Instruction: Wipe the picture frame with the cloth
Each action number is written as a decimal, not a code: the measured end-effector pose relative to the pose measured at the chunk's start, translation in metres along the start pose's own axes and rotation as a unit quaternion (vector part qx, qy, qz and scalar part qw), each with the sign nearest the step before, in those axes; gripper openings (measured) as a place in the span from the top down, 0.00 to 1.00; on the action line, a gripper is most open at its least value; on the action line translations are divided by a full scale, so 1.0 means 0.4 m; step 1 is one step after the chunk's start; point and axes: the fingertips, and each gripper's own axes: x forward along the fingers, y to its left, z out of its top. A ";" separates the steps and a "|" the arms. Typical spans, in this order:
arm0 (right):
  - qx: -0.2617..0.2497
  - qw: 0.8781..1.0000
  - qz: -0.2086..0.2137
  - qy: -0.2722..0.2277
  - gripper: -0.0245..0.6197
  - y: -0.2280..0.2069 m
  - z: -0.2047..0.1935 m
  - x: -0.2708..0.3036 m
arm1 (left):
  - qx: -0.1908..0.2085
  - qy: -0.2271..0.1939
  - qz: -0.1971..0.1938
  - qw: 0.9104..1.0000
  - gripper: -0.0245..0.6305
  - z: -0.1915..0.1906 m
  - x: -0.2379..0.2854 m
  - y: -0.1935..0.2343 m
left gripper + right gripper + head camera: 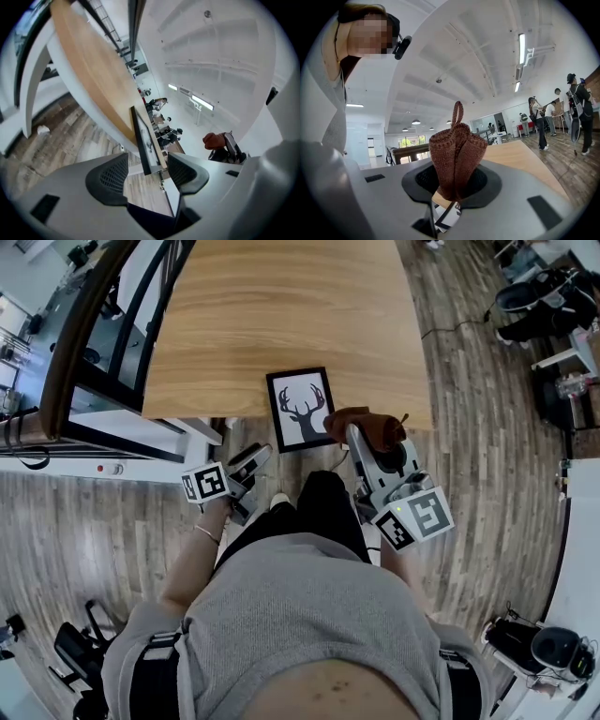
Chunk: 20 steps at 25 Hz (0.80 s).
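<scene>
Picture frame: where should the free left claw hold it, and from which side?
Its near edge, from the person's side. The picture frame lies flat and seems to overhang the table there, so the open left claw can probably straddle that thin edge.

Tabletop (281, 315) bare beyond the picture frame (301, 409); railing (80, 338) crowds its left edge — cloth (363, 424) flanks the frame's right.

Wooden table (281, 306) on plank floor (478, 456)

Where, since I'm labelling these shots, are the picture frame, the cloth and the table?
picture frame (301, 410), head view, its deer print.
cloth (457, 157), right gripper view, its bunched brown folds.
table (281, 315), head view, bare wooden top.
</scene>
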 end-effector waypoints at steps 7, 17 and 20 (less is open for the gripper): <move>-0.003 1.000 -0.001 -0.009 0.81 0.013 0.008 0.031 | 0.166 -0.082 -0.038 0.982 0.59 0.145 -0.014 -0.274; -0.013 0.999 0.011 -0.036 0.81 0.078 0.043 0.045 | 0.320 -0.125 -0.036 0.938 0.94 0.177 -0.024 -0.465; -0.014 0.999 0.015 -0.031 0.81 0.095 0.032 0.047 | 0.351 -0.121 -0.028 0.928 0.94 0.163 -0.033 -0.479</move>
